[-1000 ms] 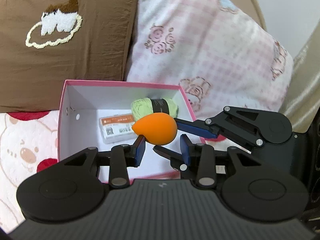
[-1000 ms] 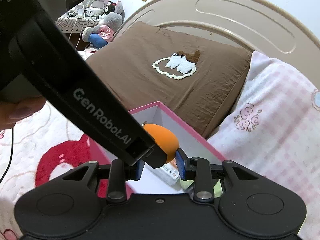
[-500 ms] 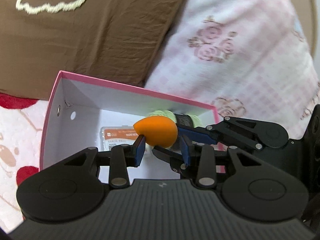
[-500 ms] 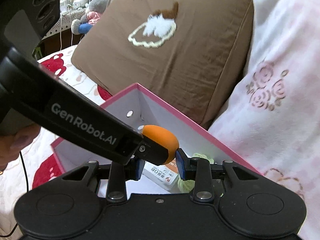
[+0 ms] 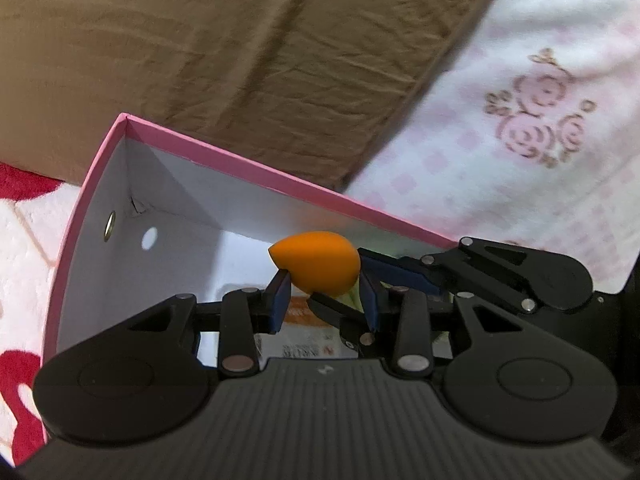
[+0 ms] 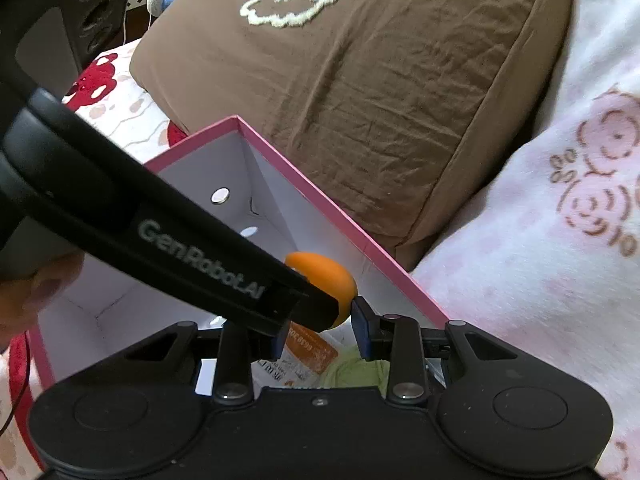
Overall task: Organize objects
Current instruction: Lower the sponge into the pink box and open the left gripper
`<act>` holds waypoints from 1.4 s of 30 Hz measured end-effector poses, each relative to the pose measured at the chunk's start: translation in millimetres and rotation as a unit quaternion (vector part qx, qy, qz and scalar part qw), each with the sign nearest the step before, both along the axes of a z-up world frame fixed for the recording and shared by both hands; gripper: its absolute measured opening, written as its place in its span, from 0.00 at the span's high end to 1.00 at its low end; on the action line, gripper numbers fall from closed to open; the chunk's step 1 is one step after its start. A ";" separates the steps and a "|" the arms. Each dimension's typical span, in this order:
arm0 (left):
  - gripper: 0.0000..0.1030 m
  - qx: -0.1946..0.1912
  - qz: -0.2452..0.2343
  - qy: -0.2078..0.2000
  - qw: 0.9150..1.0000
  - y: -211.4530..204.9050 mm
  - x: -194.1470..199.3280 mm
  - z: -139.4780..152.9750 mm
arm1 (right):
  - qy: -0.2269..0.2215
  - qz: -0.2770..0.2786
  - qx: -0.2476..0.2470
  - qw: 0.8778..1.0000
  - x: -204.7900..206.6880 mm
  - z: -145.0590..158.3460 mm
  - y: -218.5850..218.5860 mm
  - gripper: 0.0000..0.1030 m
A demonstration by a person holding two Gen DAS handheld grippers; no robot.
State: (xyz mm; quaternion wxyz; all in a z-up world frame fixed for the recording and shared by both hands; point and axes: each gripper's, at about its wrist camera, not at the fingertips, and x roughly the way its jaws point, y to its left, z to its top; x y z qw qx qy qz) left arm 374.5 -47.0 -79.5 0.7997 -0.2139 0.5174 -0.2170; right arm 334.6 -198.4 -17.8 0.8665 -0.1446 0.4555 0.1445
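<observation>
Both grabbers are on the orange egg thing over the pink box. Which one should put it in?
Left, probably. The orange sponge sits squarely between the pads of the left gripper, over the pink box. The right gripper seems to pinch only its round end.

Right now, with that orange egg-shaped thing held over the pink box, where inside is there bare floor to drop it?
The bare patch is the white floor by the box corner with the round holes. Under the orange sponge it is crowded: an orange-labelled packet and green yarn lie there, and both the left gripper and right gripper close on the sponge.
</observation>
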 end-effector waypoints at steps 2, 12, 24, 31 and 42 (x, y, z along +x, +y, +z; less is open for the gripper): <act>0.66 0.004 0.002 0.006 1.000 0.1 4.2 -4.1 | 0.002 -0.001 0.002 1.000 6.0 -4.6 -0.5 0.64; 0.66 -0.002 0.005 0.034 0.999 2.4 11.6 -17.5 | 0.041 -0.015 0.042 0.998 19.3 -16.6 -10.5 0.64; 0.66 0.000 0.003 0.042 0.999 -3.8 10.5 -17.6 | 0.048 -0.020 0.030 0.998 15.1 -19.1 -7.9 0.63; 0.66 0.001 -0.018 0.026 0.999 -13.0 10.7 -17.0 | 0.041 -0.022 0.001 0.999 12.8 -17.9 -10.9 0.60; 0.65 0.047 -0.026 -0.006 0.999 -7.5 -7.3 8.7 | -0.004 -0.043 0.039 0.998 -28.0 8.6 -28.3 0.58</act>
